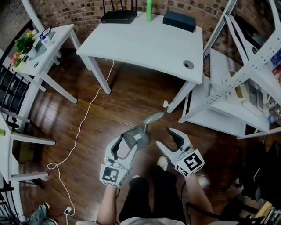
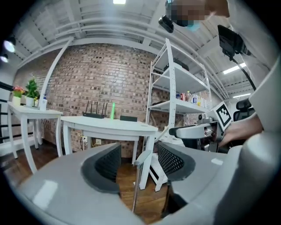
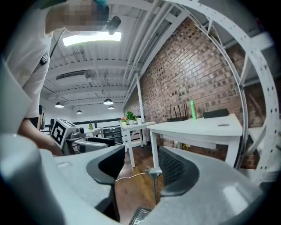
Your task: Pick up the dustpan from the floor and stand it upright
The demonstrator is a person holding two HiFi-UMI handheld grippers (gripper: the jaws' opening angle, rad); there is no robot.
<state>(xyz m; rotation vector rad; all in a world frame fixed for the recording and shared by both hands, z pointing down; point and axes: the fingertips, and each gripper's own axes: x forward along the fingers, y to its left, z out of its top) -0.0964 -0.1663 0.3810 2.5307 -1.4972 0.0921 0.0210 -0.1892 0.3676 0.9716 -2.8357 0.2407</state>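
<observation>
**Dustpan (image 1: 139, 134) stands upright between 2 open grippers**

The dustpan is in front of the person, on the brown wooden floor (image 1: 109, 105), near a leg of the white desk (image 1: 145, 48). In the head view its grey pan (image 1: 135, 139) shows just at the tips of the left gripper (image 1: 128, 141), and its handle (image 1: 153, 117) points toward the desk. The right gripper (image 1: 163, 137) is just beside the dustpan on the other side.

In the left gripper view the jaws are wide apart. The thin pole (image 2: 138, 184) of the handle rises vertical in the gap with free space on both sides, and the pads do not touch it. In the right gripper view the jaws are also apart, and the same pole stands in the gap without contact. Both grippers hold nothing.

On the desk are a black router (image 1: 118, 16), a green bottle (image 1: 149, 9) and a dark box (image 1: 179, 20). A white cable (image 1: 81, 132) runs over the floor at the left. A white shelving rack (image 1: 246, 74) stands at the right.
</observation>
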